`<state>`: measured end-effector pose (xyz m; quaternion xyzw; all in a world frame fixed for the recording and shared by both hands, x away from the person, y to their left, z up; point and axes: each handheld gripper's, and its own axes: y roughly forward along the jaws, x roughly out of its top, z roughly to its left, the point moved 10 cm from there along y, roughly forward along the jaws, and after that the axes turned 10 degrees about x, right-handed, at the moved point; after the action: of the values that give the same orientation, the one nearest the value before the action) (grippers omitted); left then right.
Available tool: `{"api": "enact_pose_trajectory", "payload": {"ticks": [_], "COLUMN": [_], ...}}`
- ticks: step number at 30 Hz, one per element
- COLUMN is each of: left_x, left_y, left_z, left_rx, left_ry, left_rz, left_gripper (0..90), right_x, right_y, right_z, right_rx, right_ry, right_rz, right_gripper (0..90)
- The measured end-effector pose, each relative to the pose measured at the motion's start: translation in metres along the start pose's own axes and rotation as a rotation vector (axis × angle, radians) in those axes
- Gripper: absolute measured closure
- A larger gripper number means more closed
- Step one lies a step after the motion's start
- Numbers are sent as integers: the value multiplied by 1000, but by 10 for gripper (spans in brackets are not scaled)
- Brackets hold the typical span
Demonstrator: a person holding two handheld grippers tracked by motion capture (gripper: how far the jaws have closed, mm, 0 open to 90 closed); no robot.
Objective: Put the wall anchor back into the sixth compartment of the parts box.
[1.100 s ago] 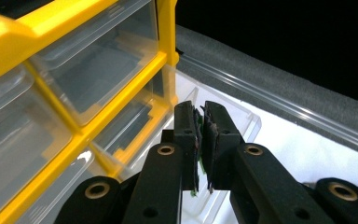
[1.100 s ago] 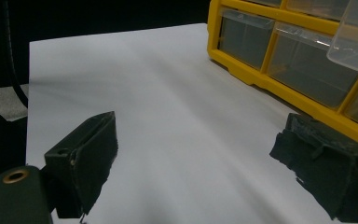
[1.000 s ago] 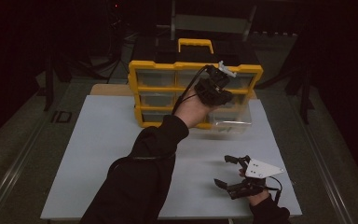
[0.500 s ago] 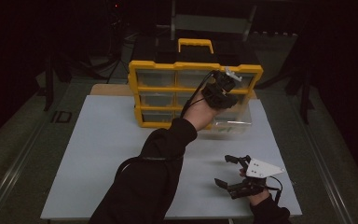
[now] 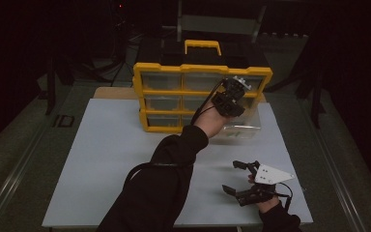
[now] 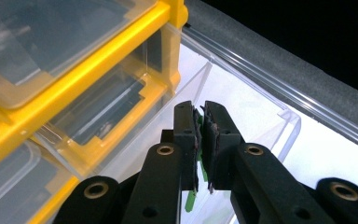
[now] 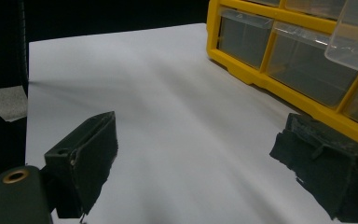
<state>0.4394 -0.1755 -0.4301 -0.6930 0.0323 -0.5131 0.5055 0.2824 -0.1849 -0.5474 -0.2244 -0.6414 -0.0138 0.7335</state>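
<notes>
My left gripper [image 5: 235, 103] is held up in front of the right end of the yellow drawer cabinet [image 5: 198, 92], over a clear plastic drawer [image 5: 244, 126] pulled out of its bottom row. In the left gripper view its jaws [image 6: 198, 108] are shut, with a thin green strip [image 6: 190, 199] pinched between the pads, above the clear drawer [image 6: 242, 112]. A small green piece lies inside that drawer in the high view. My right gripper [image 5: 232, 176] rests low on the white table near the front right, jaws wide open [image 7: 196, 163] with nothing between them.
The white tabletop [image 5: 106, 159] runs left and forward of the cabinet. The cabinet has several clear drawers [image 7: 247, 35] in yellow frames and a yellow handle [image 5: 203, 44] on top. A dark sleeve [image 5: 164, 183] crosses the table's front middle.
The left hand has moved right and a little down along the cabinet front, over the pulled-out drawer. The right gripper has stayed put.
</notes>
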Motion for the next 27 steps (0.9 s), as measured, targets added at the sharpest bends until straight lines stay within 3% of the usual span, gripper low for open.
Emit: {"api": "enact_pose_trajectory", "payload": {"ticks": [7, 12, 15, 22, 27], "left_x": [-4, -2, -1, -3, -5], "left_y": [3, -2, -4, -12, -20], "left_z": [-2, -1, -2, -1, 2], "left_rx": [0, 17, 15, 32, 16], "left_ry": [8, -2, -8, -21, -33], "left_rz": [22, 18, 11, 7, 0], "left_gripper": [822, 566, 525, 330, 191], "right_x": [0, 0, 0, -1, -1], "right_y": [0, 0, 0, 0, 0], "right_z": [-1, -1, -1, -1, -1], "right_rx": [0, -2, -2, -4, -4], "right_ry": [0, 0, 0, -2, -1], "right_rz": [0, 1, 2, 4, 3], "right_gripper": [108, 108, 108, 108, 108]}}
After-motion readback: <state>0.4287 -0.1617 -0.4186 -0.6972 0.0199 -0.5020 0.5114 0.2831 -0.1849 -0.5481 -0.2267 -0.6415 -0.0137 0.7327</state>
